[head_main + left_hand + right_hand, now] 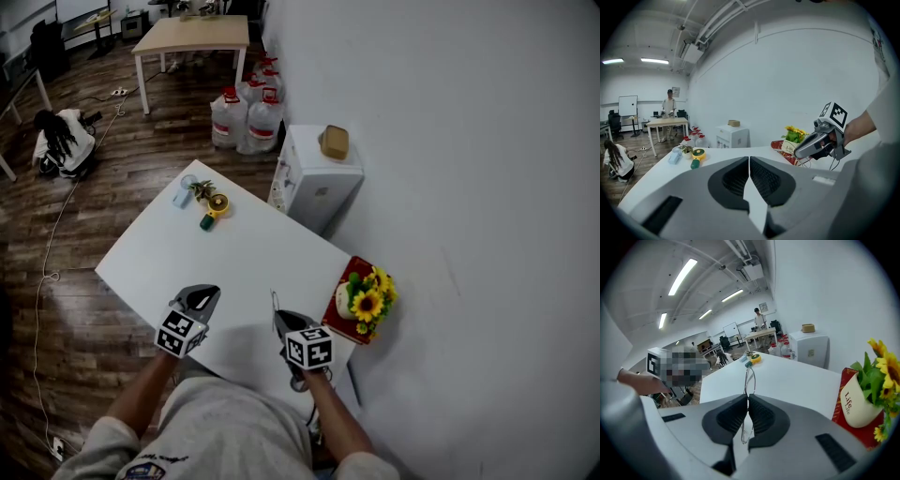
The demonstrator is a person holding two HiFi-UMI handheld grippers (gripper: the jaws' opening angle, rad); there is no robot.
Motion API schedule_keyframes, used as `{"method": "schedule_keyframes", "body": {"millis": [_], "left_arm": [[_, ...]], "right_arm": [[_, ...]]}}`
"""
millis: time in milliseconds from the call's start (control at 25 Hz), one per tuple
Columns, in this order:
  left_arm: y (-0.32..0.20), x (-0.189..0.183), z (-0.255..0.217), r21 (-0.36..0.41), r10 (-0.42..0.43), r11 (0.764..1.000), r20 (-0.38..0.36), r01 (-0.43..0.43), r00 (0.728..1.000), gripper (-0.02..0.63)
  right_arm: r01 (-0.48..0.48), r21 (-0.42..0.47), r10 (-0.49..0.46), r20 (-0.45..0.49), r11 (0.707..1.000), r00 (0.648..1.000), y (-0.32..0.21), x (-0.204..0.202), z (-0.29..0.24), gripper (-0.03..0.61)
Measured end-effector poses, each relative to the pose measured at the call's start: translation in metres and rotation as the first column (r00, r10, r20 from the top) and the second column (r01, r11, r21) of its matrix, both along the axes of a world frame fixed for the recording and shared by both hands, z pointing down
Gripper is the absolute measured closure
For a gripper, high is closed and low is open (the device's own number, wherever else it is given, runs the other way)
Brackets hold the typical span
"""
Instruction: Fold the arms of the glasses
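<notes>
Thin wire-framed glasses (pixel 749 376) stick out forward from my right gripper (pixel 746 399), which is shut on them; one lens rim shows ahead of the jaws. In the head view the glasses (pixel 275 304) rise as a thin wire from the right gripper (pixel 282 321), above the near part of the white table (pixel 253 253). My left gripper (pixel 202 298) is to the left of it, apart from the glasses. Its jaws (pixel 749 159) are shut with nothing between them. The left gripper view shows the right gripper (pixel 816 143) off to the right.
At the table's far corner lie a yellow and green gadget (pixel 215 208), a small potted plant (pixel 200 188) and a pale blue object (pixel 183 197). A sunflower pot (pixel 364 302) on a red tray stands at the right edge. Beyond stand a white cabinet (pixel 319 180) and water jugs (pixel 246 117).
</notes>
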State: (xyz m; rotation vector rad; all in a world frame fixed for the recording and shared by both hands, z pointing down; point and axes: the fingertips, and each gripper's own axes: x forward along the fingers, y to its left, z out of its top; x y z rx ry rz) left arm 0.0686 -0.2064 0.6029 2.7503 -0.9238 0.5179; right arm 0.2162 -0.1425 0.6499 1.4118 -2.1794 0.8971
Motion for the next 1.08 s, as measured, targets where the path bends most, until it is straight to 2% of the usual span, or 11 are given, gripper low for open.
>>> {"method": "schedule_keyframes", "body": {"millis": [1080], "left_arm": [[0.008, 0.004, 0.003, -0.050, 0.011, 0.999, -0.007, -0.011, 1.000, 0.603]], "right_arm": [[-0.050, 0.032, 0.049, 0.027, 0.998, 0.998, -0.001, 0.007, -0.013, 0.561]]}}
